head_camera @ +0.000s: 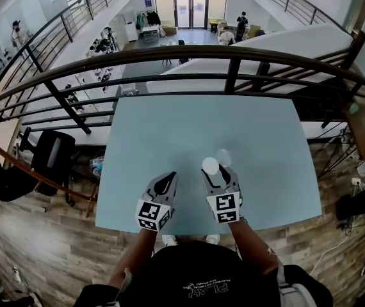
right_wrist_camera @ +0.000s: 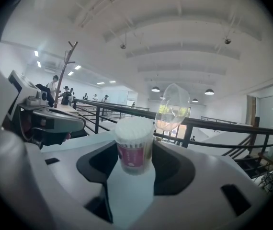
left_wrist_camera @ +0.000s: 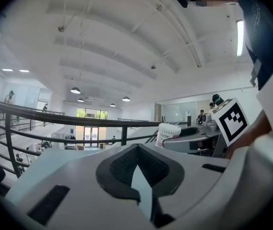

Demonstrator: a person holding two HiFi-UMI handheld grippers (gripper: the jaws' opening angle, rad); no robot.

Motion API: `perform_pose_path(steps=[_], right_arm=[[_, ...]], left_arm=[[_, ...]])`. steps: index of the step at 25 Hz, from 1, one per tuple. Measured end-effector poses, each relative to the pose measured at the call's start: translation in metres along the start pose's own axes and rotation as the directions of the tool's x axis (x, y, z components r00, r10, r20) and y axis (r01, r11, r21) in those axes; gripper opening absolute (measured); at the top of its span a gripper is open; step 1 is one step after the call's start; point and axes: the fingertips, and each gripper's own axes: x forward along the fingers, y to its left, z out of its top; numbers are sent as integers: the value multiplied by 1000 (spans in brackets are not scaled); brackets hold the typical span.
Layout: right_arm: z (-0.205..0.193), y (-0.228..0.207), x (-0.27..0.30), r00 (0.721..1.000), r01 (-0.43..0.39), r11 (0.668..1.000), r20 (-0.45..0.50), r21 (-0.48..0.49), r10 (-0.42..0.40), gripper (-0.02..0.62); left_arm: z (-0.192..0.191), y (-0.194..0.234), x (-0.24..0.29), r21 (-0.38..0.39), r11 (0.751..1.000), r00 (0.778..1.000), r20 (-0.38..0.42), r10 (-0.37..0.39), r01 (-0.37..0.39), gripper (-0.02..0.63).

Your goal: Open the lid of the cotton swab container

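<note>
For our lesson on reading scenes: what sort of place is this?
Probably an upper gallery in a large open workplace: the black railing past the table overlooks a lower floor with people, glass doors stand at its far end, and lamps hang from a high ceiling.

Looks like a mezzanine kind of spot. A pale blue table (head_camera: 170, 139) sits on a wood-plank floor (head_camera: 41, 248), and right past the table's far edge runs a curved dark metal railing (head_camera: 234, 53). Beyond that, the view drops to a lower level with a few people (head_camera: 241, 23) around and bright glass doors (head_camera: 192, 5) at the far end. Off the table's left edge there's a black office chair (head_camera: 51, 155). Off the right edge, cables (head_camera: 339, 238) trail over the planks. Overhead is a white beamed ceiling (right_wrist_camera: 184, 32) with round lamps (left_wrist_camera: 75, 90) lit, plus one long strip light (left_wrist_camera: 240, 37).
</note>
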Motion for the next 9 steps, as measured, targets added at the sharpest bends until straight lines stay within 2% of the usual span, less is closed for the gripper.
perform_pose_path(steps=[9], right_arm=[[4,0,8,1000,-3,1000,14,4,3,233]], left_arm=[[1,8,2,21,1000,1000,20,3,-4,12]])
